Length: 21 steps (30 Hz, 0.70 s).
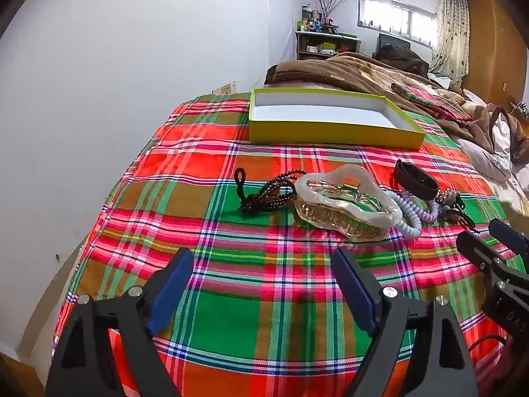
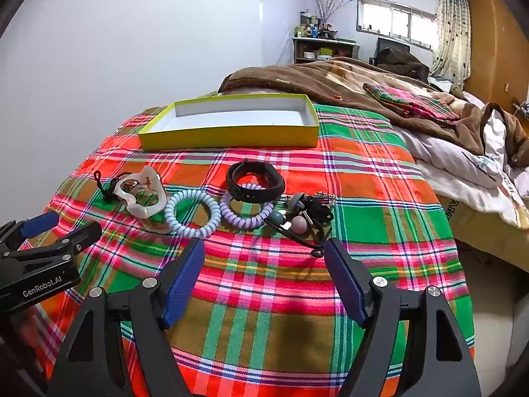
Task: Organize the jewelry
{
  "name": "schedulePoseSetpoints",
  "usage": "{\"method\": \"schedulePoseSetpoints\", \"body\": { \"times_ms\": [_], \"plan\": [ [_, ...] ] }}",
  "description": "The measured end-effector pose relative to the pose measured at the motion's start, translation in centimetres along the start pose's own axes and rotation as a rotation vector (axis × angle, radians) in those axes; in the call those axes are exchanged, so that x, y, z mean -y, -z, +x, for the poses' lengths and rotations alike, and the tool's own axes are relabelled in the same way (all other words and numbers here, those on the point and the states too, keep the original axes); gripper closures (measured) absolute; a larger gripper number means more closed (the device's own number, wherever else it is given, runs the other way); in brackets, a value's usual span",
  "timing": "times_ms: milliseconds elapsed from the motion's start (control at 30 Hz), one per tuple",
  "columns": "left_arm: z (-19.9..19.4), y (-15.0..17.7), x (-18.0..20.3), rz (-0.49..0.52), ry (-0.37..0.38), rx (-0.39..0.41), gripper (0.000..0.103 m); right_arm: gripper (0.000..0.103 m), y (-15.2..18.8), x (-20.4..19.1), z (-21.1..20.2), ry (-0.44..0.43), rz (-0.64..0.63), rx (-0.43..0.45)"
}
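Note:
A row of accessories lies across the plaid cloth. From the left: a dark beaded bracelet (image 1: 269, 193), a pearly white hair claw (image 1: 344, 198) (image 2: 140, 193), a pale blue coil tie (image 2: 188, 213), a lilac coil tie (image 2: 246, 210), a black band (image 2: 256, 178) (image 1: 416, 180) and a cluster of bobble hair ties (image 2: 304, 216). Behind them stands an empty yellow-green box (image 1: 330, 134) (image 2: 228, 137) with a white inside. My left gripper (image 1: 263, 263) hovers open just in front of the hair claw. My right gripper (image 2: 264, 251) hovers open in front of the coil ties and bobbles. Nothing is between either pair of fingers.
The plaid cloth (image 2: 264, 297) covers the near end of a bed. A brown blanket (image 2: 330, 77) and white bedding (image 2: 463, 165) are heaped behind and to the right. A white wall runs along the left. The cloth drops off at its right edge toward the floor.

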State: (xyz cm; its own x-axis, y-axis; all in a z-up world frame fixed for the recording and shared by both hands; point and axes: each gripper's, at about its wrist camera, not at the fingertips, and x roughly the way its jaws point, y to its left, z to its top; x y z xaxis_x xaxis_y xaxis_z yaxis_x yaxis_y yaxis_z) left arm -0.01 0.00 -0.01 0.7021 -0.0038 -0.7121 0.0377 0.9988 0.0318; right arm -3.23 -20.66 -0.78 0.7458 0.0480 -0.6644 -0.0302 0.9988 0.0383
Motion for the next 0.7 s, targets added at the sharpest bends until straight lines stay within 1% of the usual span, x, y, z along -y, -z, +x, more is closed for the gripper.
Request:
{"method": "schedulePoseSetpoints", "body": {
  "times_ms": [67, 100, 233, 267, 333, 433, 533, 700],
  "plan": [
    [0.0, 0.0, 0.1, 0.004, -0.004, -0.003, 0.016, 0.028, 0.0, 0.0, 0.0, -0.003, 0.002, -0.009],
    [0.0, 0.1, -0.1, -0.012, 0.013, 0.005, 0.016, 0.028, -0.1, 0.0, 0.1, -0.003, 0.001, -0.015],
    [-0.3, 0.6, -0.5, -0.011, 0.000, 0.013, 0.016, 0.028, -0.1, 0.1, 0.3, 0.004, -0.006, -0.009],
    [-0.2, 0.5, 0.0, -0.007, -0.006, 0.013, 0.016, 0.028, -0.3, 0.1, 0.2, 0.005, -0.006, -0.008],
    [-0.5, 0.3, 0.1, -0.014, 0.009, 0.010, 0.016, 0.028, -0.1, 0.0, 0.0, 0.001, -0.005, -0.005],
    [-0.1, -0.3, 0.0, -0.014, 0.018, -0.014, 0.016, 0.028, -0.1, 0.0, -0.1, 0.000, -0.006, 0.004],
    [-0.3, -0.6, 0.2, -0.001, -0.004, -0.006, 0.016, 0.028, -0.3, -0.1, -0.1, 0.000, -0.008, 0.007],
    [-0.3, -0.8, 0.1, -0.008, 0.001, -0.008, 0.016, 0.028, -0.3, -0.2, -0.3, -0.005, -0.009, 0.014]
  ]
}}
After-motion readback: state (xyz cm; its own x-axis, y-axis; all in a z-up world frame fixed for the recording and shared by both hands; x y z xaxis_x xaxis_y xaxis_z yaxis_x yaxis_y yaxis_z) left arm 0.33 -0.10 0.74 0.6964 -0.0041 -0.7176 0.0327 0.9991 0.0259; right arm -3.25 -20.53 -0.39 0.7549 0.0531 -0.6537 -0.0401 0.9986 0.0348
